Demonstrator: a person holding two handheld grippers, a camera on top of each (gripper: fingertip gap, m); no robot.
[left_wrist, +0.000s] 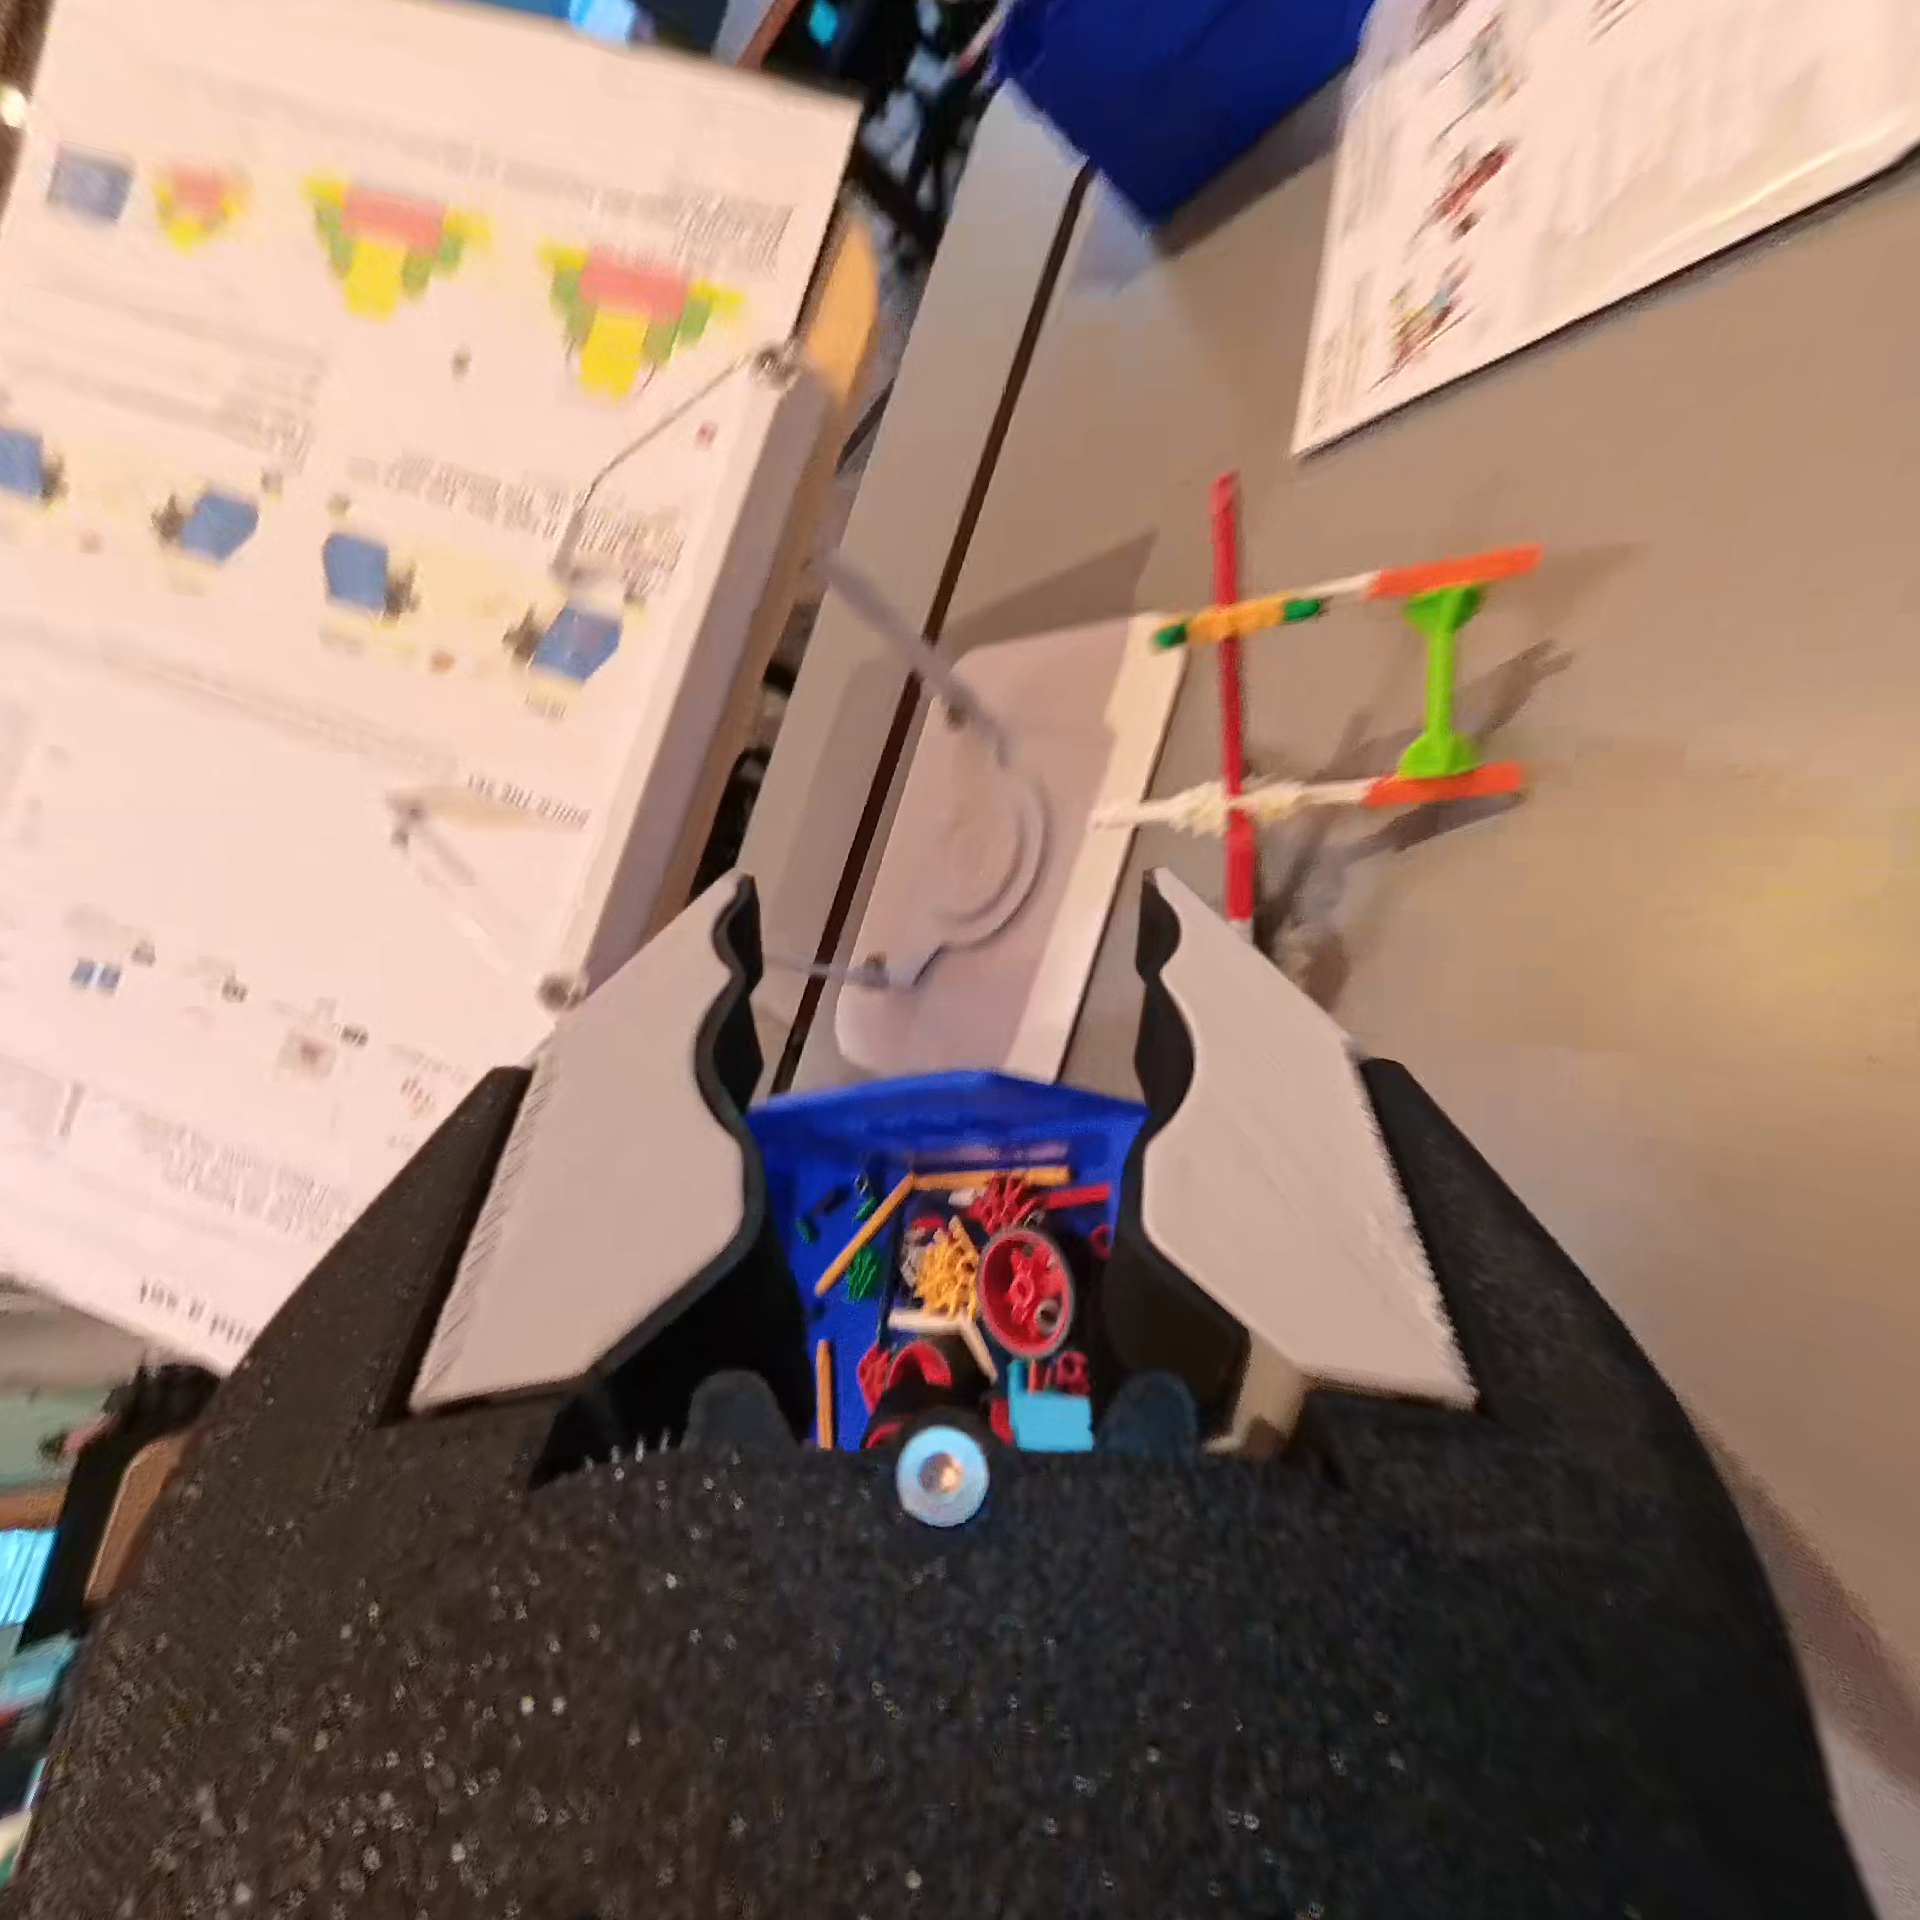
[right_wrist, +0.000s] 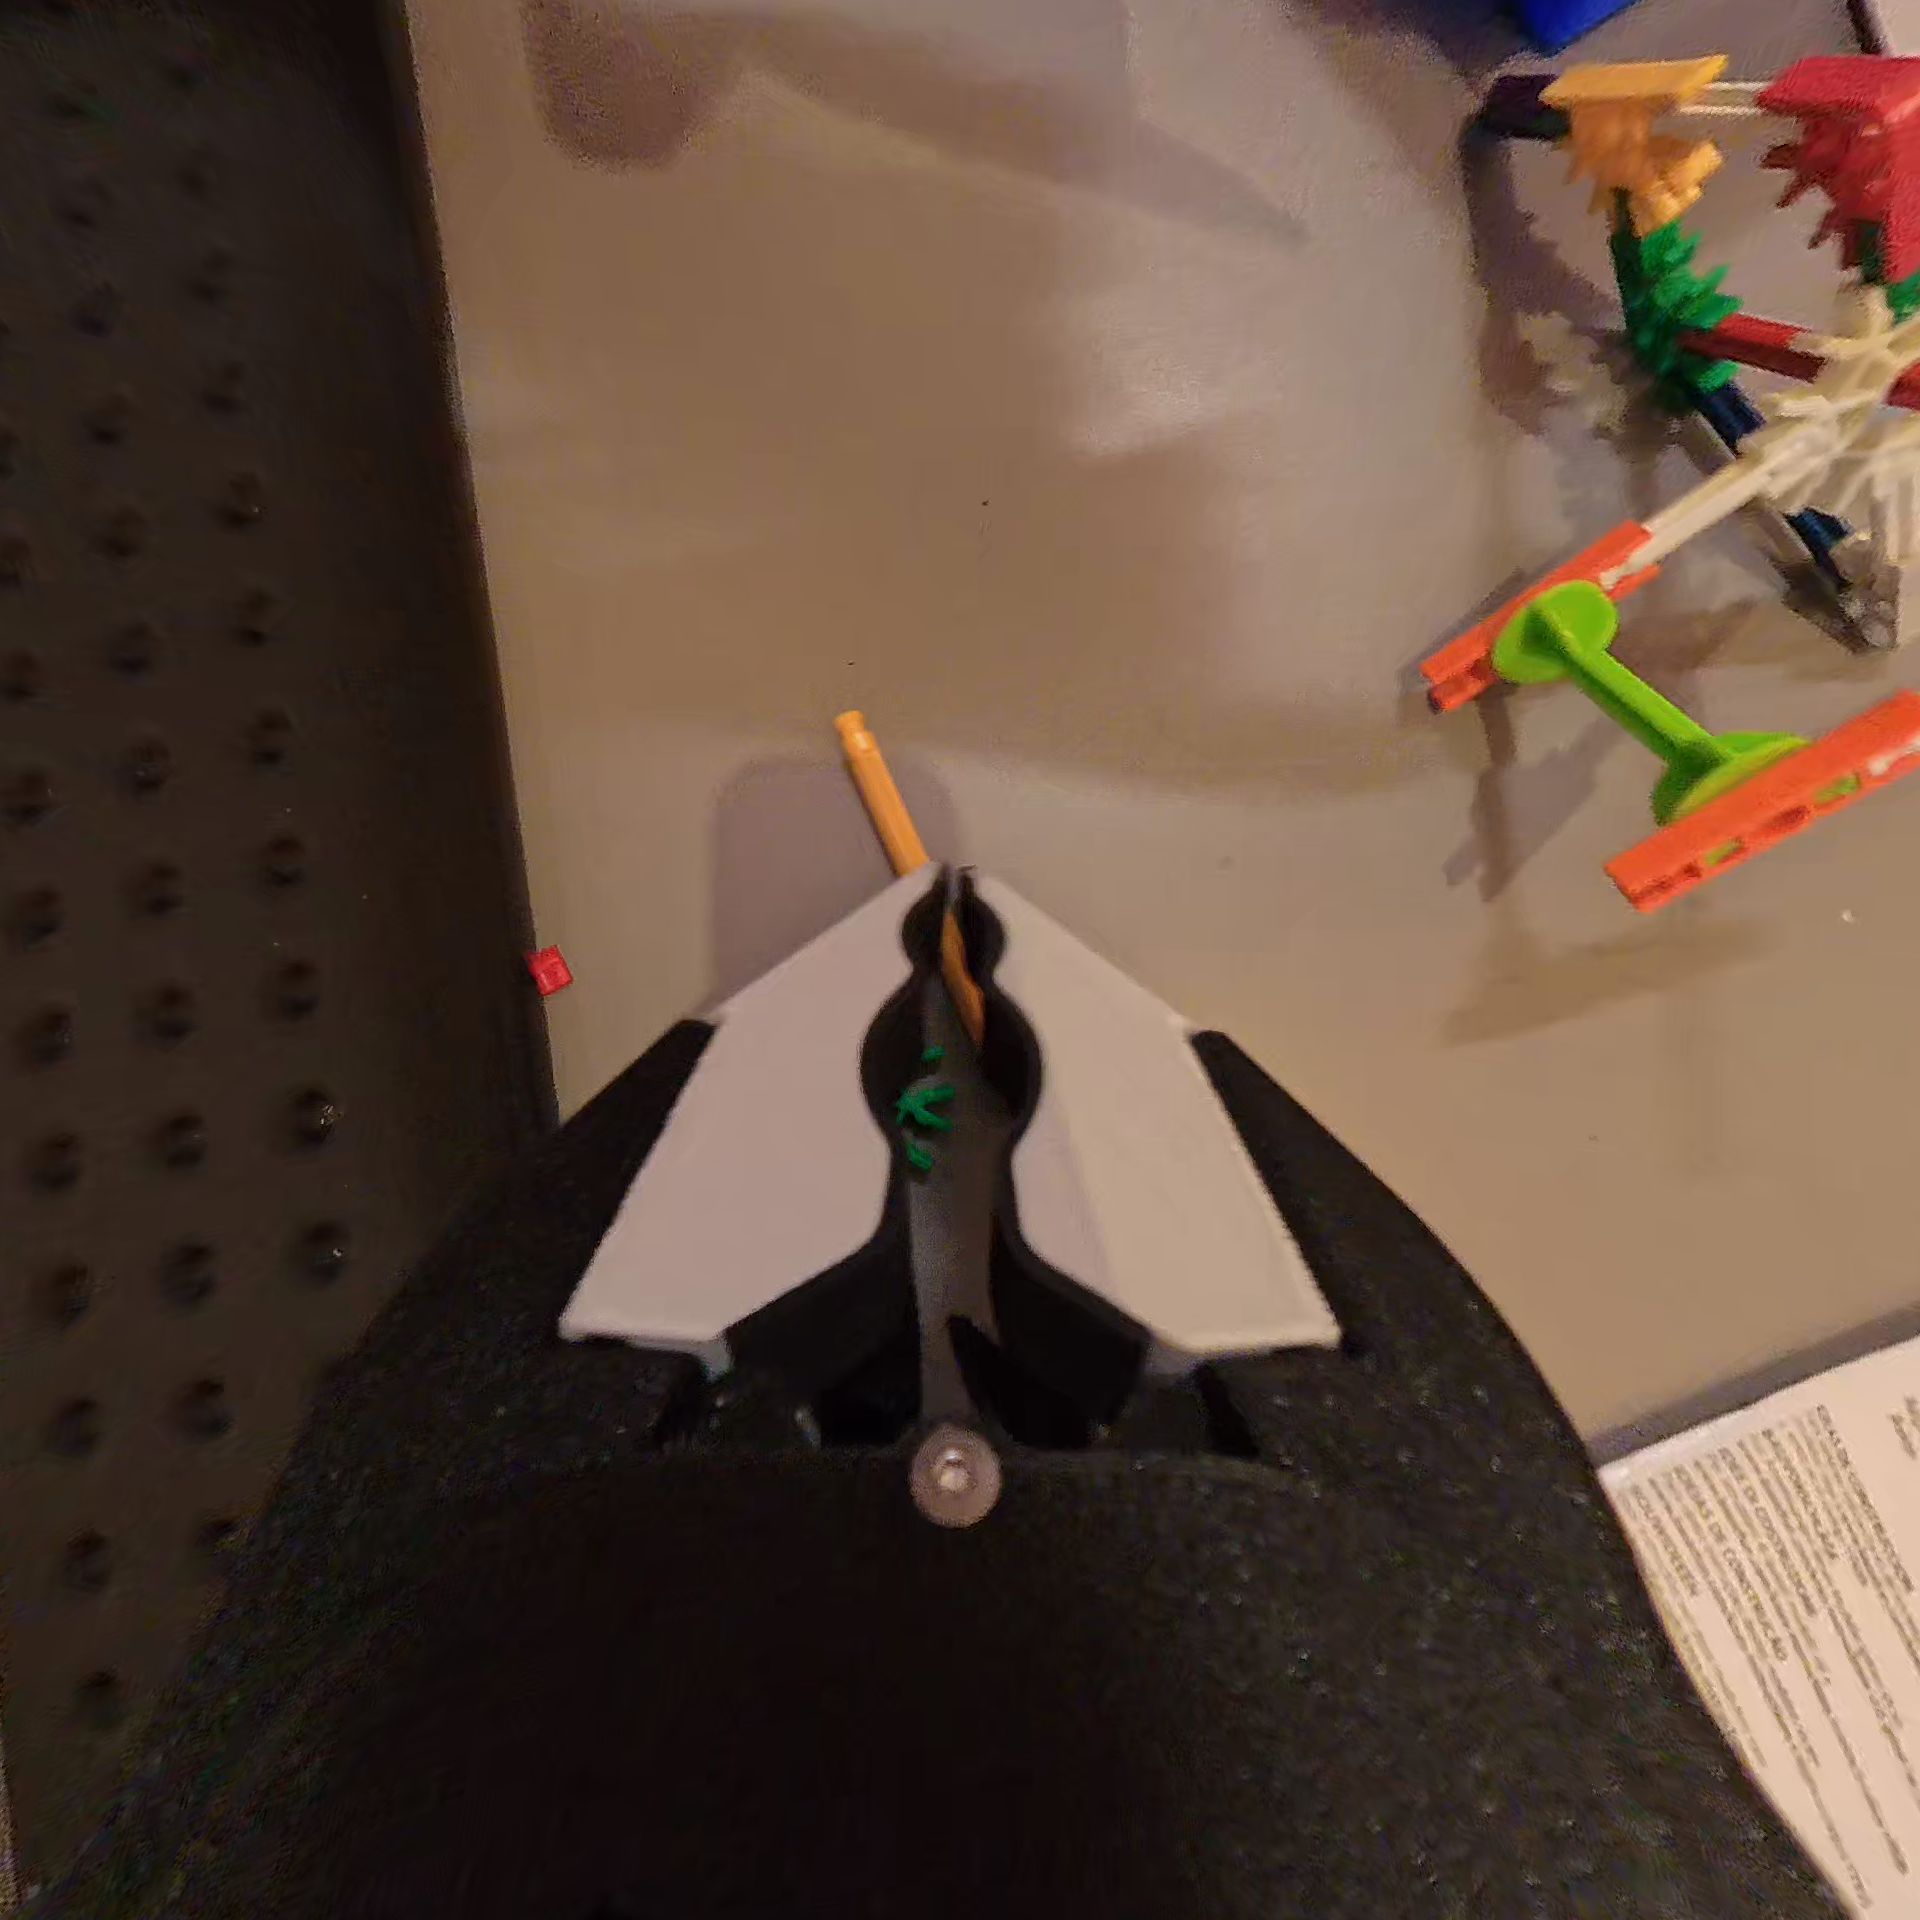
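Right gripper (right_wrist: 951, 883) is pinched shut on a thin yellow rod (right_wrist: 881, 792). Most of the rod pokes out past the tips, tilted a bit to the left, and a small green connector (right_wrist: 923, 1110) sits further back between the fingers, apparently on the rod's near end. It hangs over bare grey table (right_wrist: 935, 416), with a black pegboard (right_wrist: 208, 727) along the left edge and a tiny red piece (right_wrist: 548, 971) lying right by that board. Off to the far right sits the half-built model (right_wrist: 1704, 582): orange bars joined by a lime spool, plus white, green and red snowflake-style connectors.

Left gripper (left_wrist: 945, 914) is wide open and holds nothing. It hovers over a blue bin (left_wrist: 940, 1117) full of loose rods, connectors and a red wheel. An instruction sheet (left_wrist: 364, 623) on a stand is on its left, the model (left_wrist: 1351, 686) far right on the table.
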